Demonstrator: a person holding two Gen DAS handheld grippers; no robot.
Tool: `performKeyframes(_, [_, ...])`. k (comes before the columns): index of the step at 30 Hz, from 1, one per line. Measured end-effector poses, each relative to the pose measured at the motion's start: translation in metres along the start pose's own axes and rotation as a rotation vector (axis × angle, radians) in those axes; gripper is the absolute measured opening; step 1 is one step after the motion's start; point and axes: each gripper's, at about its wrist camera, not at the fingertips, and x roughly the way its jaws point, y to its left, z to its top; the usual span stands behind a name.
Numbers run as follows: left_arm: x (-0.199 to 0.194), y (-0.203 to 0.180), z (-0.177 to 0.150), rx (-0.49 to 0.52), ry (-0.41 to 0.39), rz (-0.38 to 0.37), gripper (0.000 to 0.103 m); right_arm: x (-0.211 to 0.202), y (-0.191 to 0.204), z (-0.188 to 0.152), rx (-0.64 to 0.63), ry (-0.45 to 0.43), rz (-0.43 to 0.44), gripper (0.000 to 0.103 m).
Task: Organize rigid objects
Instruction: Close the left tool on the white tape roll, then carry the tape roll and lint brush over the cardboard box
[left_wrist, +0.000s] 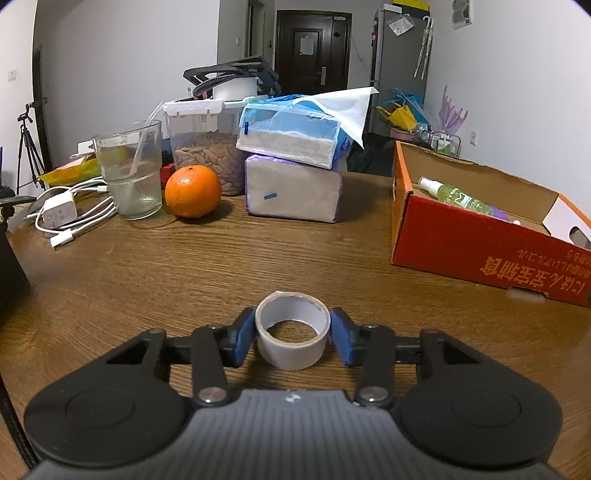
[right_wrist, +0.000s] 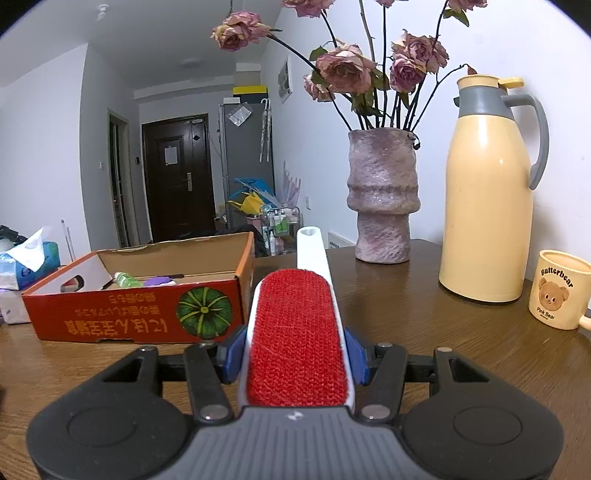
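My left gripper (left_wrist: 292, 334) is shut on a grey roll of tape (left_wrist: 292, 345), its blue pads pressed on both sides, low over the wooden table (left_wrist: 184, 266). My right gripper (right_wrist: 295, 354) is shut on a white lint brush with a red pad (right_wrist: 297, 332), handle pointing forward. An open red cardboard box (left_wrist: 480, 251) stands to the right in the left wrist view and to the left in the right wrist view (right_wrist: 140, 314). It holds a green spray bottle (left_wrist: 458, 195) and a purple object (right_wrist: 159, 281).
In the left wrist view, an orange (left_wrist: 192, 191), a glass (left_wrist: 131, 170), a white charger with cables (left_wrist: 61, 212), a nut container (left_wrist: 205, 147) and stacked tissue packs (left_wrist: 295, 177) stand at the back. In the right wrist view, a vase (right_wrist: 383, 199), a yellow thermos (right_wrist: 491, 192) and a mug (right_wrist: 559, 295) stand at the right.
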Motion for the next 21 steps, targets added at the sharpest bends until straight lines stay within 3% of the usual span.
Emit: performKeyframes(21, [-0.033,-0.015,-0.01,0.035,-0.076,0.017,0.044,-0.029,0.019,-0.008,-0.002,-0.03,0.055,0.055])
